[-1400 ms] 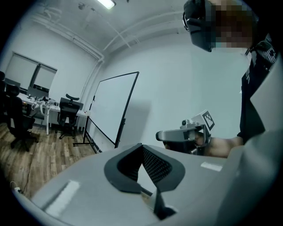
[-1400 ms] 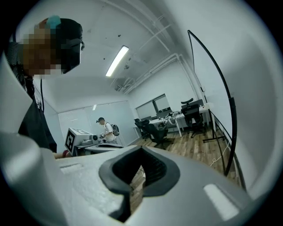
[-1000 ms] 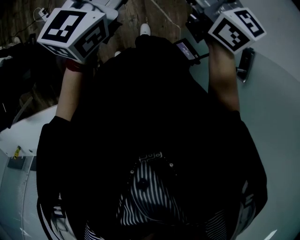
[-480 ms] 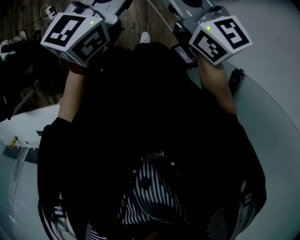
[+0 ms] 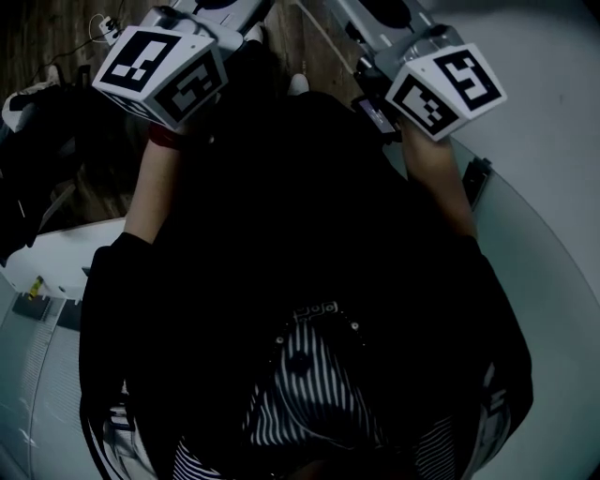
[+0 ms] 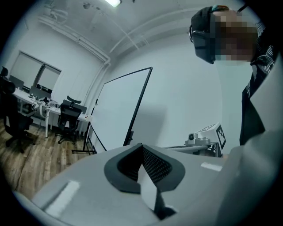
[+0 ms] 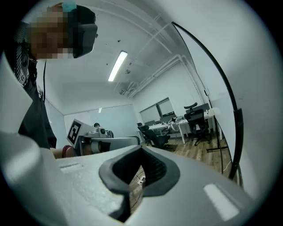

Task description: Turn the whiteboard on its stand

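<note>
The whiteboard (image 6: 118, 110) stands on a black stand on the wood floor, seen at centre left in the left gripper view. In the right gripper view its white face (image 7: 252, 79) fills the right side, very near, with the black frame edge (image 7: 221, 84) and a clamp (image 7: 238, 121). Both grippers are held up in front of the person. The left gripper (image 6: 143, 178) and the right gripper (image 7: 132, 176) have their jaws together, holding nothing. In the head view only their marker cubes show, the left cube (image 5: 164, 61) and the right cube (image 5: 445, 89), above the person's dark shirt.
Desks with black office chairs (image 6: 68, 117) stand by the windows at the left. More chairs and desks (image 7: 194, 119) and another person (image 7: 96, 127) show far off. A power strip (image 5: 101, 21) lies on the wood floor. A pale curved surface (image 5: 553, 309) lies at the person's right.
The whiteboard has grown larger in both gripper views, so the person has come closer to it. The right gripper sits lower and further right in the left gripper view.
</note>
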